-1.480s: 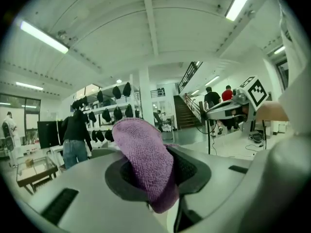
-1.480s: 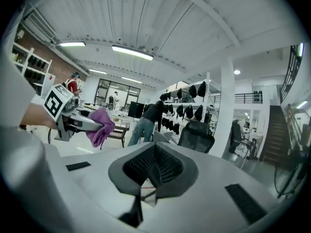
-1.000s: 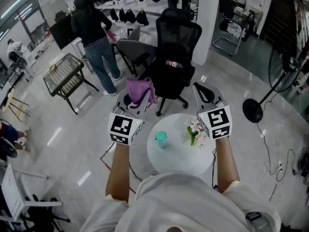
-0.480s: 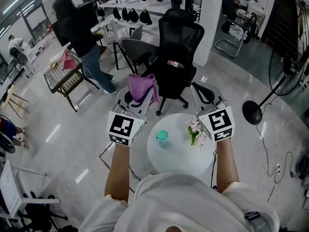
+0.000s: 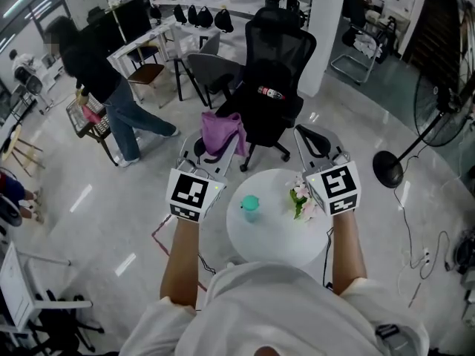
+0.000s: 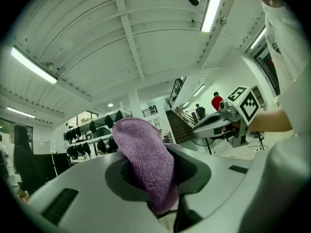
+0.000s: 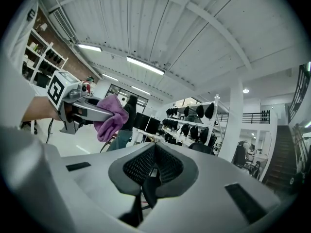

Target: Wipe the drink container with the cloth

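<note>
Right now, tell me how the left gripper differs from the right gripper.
Left gripper: jaws shut on the purple cloth; right gripper: jaws shut on nothing. In the head view the left gripper shows left of the drink container, the right gripper by the flowers. Both point forward.

A round white table (image 5: 273,237) is seen low in the head view, and a small bunch of pink and white flowers (image 5: 302,199) is set near its right edge. Beyond it a black mesh office chair (image 5: 276,65) is placed, with a grey chair (image 5: 211,76) just beside it. At the left, a person in a dark top and blue jeans (image 5: 100,80) is seen beside a black wire cart (image 5: 74,110). A black standing fan (image 5: 388,170) is stationed at the right.
</note>
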{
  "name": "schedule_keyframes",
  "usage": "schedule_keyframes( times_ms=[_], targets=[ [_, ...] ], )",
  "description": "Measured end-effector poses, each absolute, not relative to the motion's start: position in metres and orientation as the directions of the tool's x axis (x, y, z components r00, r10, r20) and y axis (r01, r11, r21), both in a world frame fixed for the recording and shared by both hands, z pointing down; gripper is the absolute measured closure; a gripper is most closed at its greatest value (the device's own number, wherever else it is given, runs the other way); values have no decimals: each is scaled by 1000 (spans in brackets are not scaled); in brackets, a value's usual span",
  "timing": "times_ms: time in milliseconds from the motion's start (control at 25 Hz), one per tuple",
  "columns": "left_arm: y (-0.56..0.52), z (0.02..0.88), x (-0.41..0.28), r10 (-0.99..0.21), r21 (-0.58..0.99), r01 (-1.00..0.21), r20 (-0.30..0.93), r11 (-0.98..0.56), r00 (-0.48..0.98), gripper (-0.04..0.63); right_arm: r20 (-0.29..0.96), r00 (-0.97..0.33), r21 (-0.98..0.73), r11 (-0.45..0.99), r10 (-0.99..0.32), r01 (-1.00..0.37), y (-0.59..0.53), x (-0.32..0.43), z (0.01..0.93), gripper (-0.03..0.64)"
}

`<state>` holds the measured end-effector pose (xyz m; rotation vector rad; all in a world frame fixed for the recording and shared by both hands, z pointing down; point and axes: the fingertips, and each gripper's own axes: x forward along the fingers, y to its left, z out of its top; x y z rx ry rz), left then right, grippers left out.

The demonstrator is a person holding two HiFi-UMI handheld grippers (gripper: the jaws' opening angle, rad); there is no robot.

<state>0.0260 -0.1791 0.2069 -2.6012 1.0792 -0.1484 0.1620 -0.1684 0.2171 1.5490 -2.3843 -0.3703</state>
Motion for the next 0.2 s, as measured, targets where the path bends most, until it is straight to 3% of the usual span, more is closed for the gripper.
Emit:
schedule_keyframes(
  times_ms=[200],
  targets=[
    [-182, 209, 31, -696, -335, -660, -19, -672, 718, 474, 90, -390, 356, 395, -916, -847, -172, 163, 219, 601]
  ],
)
